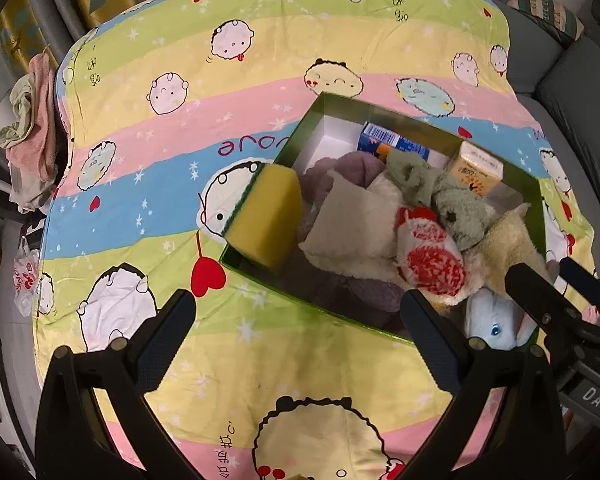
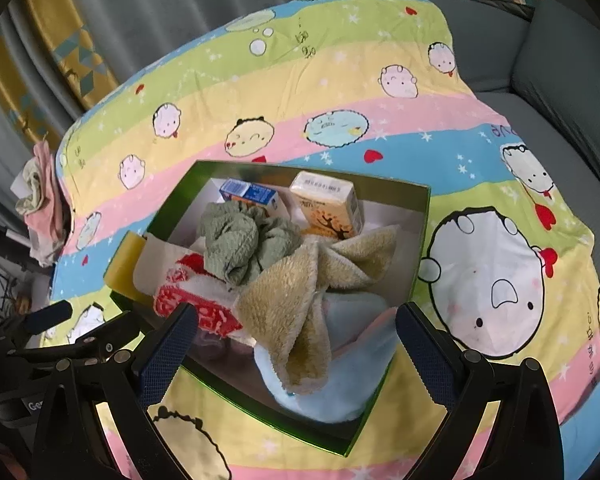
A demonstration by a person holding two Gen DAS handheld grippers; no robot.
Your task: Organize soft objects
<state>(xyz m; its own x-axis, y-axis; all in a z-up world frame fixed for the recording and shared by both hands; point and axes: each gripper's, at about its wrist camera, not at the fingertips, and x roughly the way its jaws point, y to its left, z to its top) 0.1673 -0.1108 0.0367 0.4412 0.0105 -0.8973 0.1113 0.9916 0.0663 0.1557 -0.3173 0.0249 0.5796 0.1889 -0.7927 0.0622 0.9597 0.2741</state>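
Observation:
A green box (image 1: 292, 142) sits on a cartoon-print bedsheet (image 1: 148, 128). It holds soft things: a green cloth (image 1: 440, 192), a red-and-white cloth (image 1: 428, 252), a beige fleece (image 1: 504, 248), a purple towel (image 1: 356, 164), a pale blue plush (image 1: 488, 320) and two cartons. A yellow sponge (image 1: 266, 216) leans over the box's left wall. My left gripper (image 1: 300, 332) is open and empty, just short of the box. My right gripper (image 2: 296, 344) is open and empty, over the box's (image 2: 420, 216) near end, above the beige fleece (image 2: 304, 312) and blue plush (image 2: 340, 360).
A pile of pink and pale green cloths (image 1: 32, 120) lies off the sheet's left edge. A plastic bag (image 1: 26, 276) sits lower left. A grey sofa (image 2: 560, 60) borders the right. Curtains hang behind.

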